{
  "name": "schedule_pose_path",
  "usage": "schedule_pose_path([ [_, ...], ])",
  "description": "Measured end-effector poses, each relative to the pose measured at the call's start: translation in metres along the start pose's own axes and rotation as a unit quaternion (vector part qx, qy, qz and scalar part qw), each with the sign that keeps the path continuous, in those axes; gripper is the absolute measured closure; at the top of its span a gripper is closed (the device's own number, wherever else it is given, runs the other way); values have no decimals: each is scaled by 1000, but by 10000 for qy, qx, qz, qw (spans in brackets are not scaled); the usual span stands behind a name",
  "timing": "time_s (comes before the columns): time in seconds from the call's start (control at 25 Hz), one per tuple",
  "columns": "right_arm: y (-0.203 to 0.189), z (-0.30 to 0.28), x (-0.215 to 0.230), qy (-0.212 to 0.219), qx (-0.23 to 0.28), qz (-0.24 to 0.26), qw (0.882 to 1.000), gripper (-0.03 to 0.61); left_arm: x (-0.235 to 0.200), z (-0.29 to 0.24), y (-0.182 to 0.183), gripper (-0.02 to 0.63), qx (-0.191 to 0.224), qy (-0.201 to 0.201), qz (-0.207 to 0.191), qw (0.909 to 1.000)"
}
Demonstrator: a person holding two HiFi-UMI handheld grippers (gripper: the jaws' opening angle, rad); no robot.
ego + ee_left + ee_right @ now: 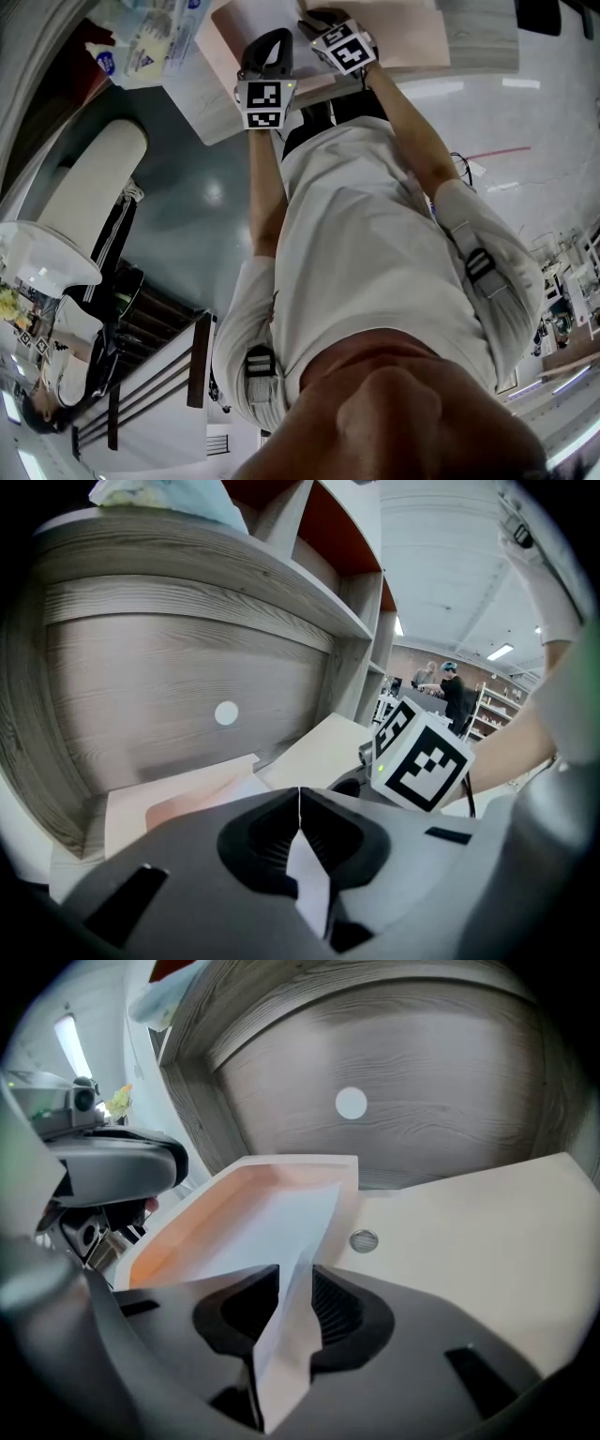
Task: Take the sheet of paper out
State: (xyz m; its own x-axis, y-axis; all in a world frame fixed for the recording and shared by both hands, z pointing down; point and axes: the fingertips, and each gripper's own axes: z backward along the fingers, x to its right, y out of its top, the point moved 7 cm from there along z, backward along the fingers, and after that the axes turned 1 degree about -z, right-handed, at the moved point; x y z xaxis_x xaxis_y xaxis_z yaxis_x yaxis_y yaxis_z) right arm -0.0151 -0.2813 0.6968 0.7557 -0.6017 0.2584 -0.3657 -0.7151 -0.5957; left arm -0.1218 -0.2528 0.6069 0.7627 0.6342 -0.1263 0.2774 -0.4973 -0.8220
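**Both grippers pinch the sheet at the folder's mouth**

The right gripper has its jaws pressed on the white sheet, which lies mostly inside the orange folder. The left gripper has its jaws clamped on a white edge, seemingly the same sheet. Uneven pulls could tear or crease it, and the unheld folder may drag along the counter. A wooden panel just behind the folder blocks that way out.

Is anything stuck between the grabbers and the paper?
Nothing visible. The left gripper and the right gripper are both shut on the white sheet of paper, which lies partly in the open peach folder.
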Motion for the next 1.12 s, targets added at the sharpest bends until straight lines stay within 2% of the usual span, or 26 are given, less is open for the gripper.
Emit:
schedule_pose_path([
  [0.24,-4,-11,-2,-45,-165,55,9998,457,-1,0,-1,591,-12,-12,-8,10000],
  [0.48,-7,-19,-8,-211,-319,345,9987,479,-1,2,-1,591,-4,-4,3,10000],
  [0.8,-8,-21,-4,-398,-319,289,9983,548,-1,4,-2,591,24,-5,-7,10000],
  [1.12,-10,-15,-2,-563,-255,24,9981,558,1,8,2,591,50,1,-59,10000],
])
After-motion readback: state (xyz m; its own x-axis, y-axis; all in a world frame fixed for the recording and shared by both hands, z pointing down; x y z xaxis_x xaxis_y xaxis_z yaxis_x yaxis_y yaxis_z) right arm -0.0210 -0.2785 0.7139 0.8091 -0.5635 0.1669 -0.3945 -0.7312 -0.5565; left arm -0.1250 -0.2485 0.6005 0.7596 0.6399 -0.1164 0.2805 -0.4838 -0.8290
